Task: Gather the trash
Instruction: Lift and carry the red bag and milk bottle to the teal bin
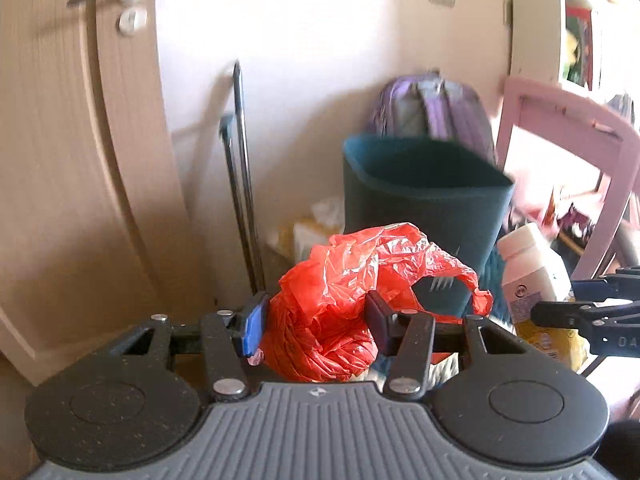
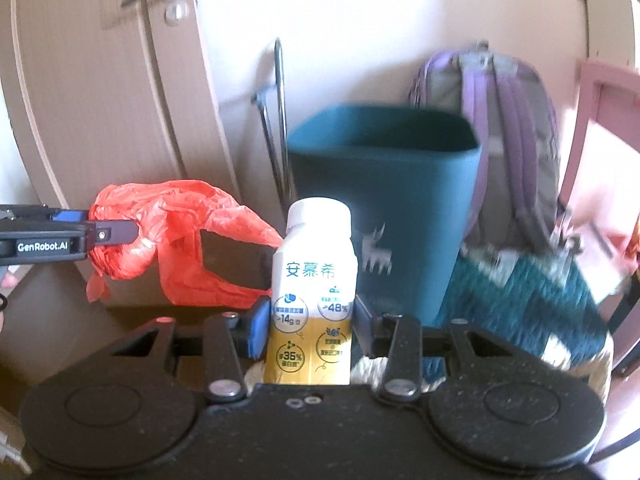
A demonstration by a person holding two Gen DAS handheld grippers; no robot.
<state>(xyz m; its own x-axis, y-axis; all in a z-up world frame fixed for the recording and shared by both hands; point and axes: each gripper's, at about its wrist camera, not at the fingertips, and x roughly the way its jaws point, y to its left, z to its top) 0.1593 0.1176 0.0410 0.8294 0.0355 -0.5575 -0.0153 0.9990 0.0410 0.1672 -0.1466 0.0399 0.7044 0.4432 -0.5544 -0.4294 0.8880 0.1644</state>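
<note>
Left gripper (image 1: 316,322) clamped on red plastic bag (image 1: 344,304); right gripper (image 2: 308,330) clamped on bottle (image 2: 314,292) — teal bin (image 2: 384,184) at 12 o'clock, apparently empty.

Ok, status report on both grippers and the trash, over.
Left gripper shut on red plastic bag. Right gripper shut on yogurt bottle. Teal bin ahead, open, nothing in the way.

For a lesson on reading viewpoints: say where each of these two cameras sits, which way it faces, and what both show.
Left wrist: on the left gripper, facing the teal bin by the wall; its jaws clamp a red plastic bag.
Right wrist: on the right gripper, facing the same bin; its jaws clamp a yogurt bottle.
Shared: bin, bag, bottle, purple backpack, door.
</note>
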